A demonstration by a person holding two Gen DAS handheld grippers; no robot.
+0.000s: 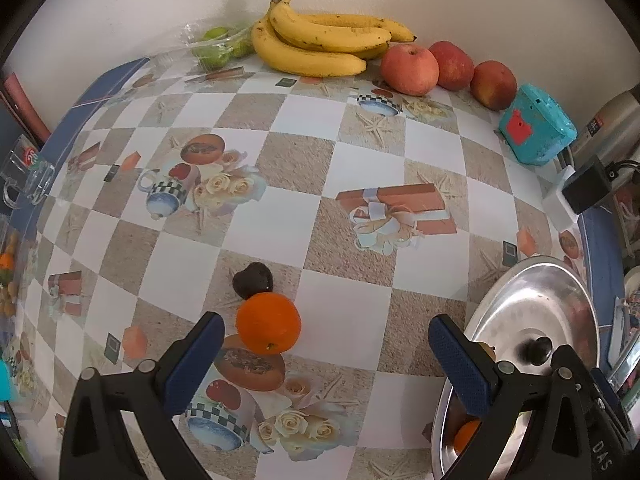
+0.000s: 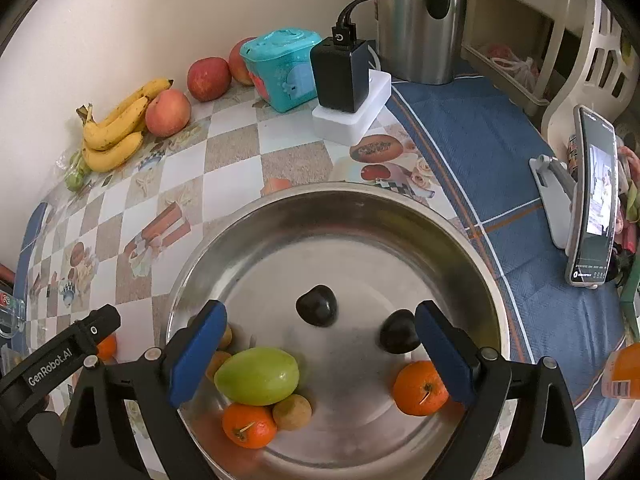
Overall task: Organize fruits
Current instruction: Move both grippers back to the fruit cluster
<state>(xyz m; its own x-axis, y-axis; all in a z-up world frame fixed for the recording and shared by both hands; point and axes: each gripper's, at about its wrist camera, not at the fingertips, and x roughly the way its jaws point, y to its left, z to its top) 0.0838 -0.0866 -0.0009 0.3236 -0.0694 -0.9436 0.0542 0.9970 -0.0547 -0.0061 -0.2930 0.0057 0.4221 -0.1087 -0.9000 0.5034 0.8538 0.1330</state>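
Left wrist view shows my left gripper [image 1: 320, 344] spread wide and holding nothing, low over the checked tablecloth [image 1: 360, 152], with an orange [image 1: 268, 323] lying just inside the left finger and a dark plum [image 1: 253, 280] touching it on the far side. The steel bowl [image 1: 520, 300] sits to the right, near the table edge. From the right wrist view, my right gripper [image 2: 320, 356] is also released and empty, hanging over that bowl, which already holds a green mango [image 2: 257, 376], two oranges, two dark plums and a few small tan fruits. Bananas [image 1: 320, 40] and three apples [image 1: 408, 68] lie against the back wall, well apart from the bowl. I judge the step in hand to be picking up the loose orange with the left gripper. To do it well, I would shift left so the orange sits centred between the fingers, not against one pad, and come down until the pads meet its widest part. Closing off-centre could squirt the round fruit sideways or knock the plum rolling. I would squeeze gently, lift straight up clear of the plum, then carry it over the rim and release low, into the bare middle of the bowl.
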